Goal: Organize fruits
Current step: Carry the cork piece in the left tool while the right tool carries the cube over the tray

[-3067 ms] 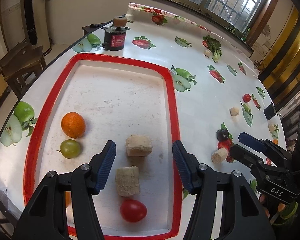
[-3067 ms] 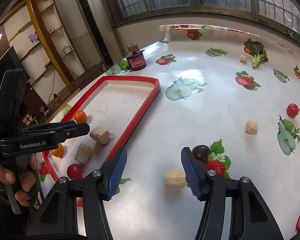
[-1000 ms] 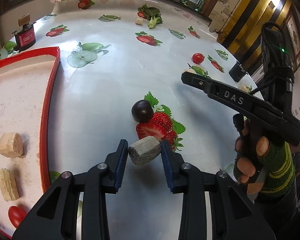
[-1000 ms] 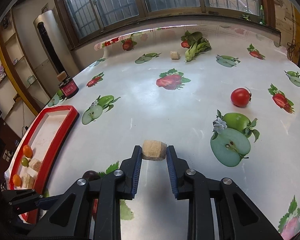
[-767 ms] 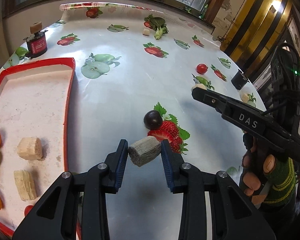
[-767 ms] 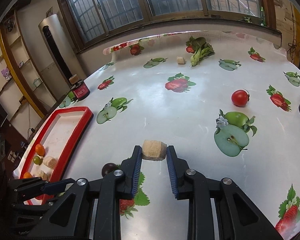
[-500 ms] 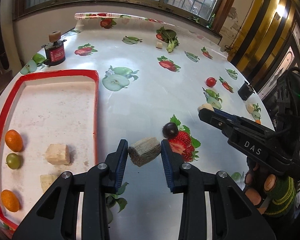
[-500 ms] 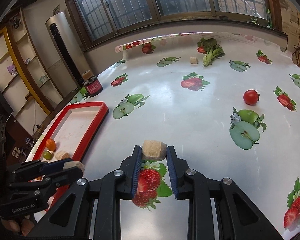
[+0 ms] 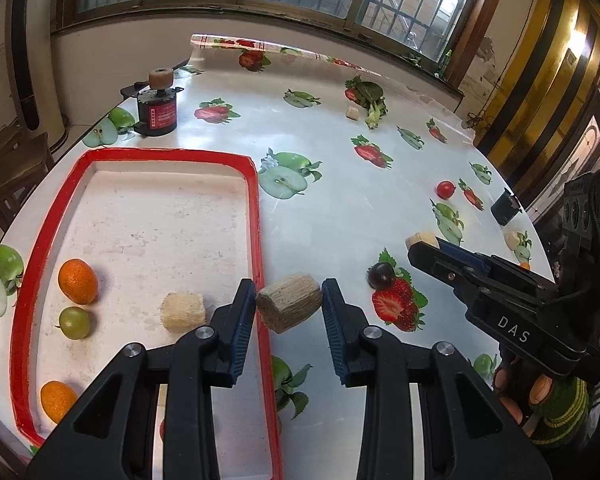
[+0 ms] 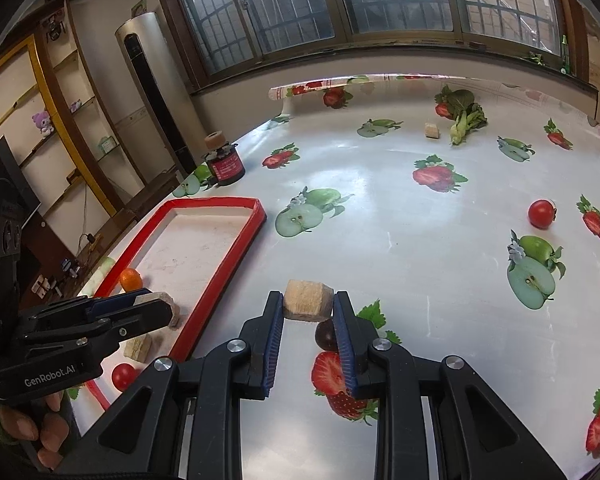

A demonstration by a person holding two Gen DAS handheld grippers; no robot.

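Both tools nearer the red tray [image 9: 256, 216], left tool [image 9: 289, 307] and right tool [image 10: 307, 307] each gripping a tan chunk.

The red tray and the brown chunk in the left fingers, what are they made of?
Red-rimmed tray: probably plastic, its smooth rim bright, its whitish floor dull and scuffed. Tan fibrous chunk: looks like dried plant fibre or coarse sponge, from its stringy, matte surface; hard to be sure.

The dark plum [image 10: 325, 336] sits half hidden behind the right hand-held gripper [image 10: 308, 312].
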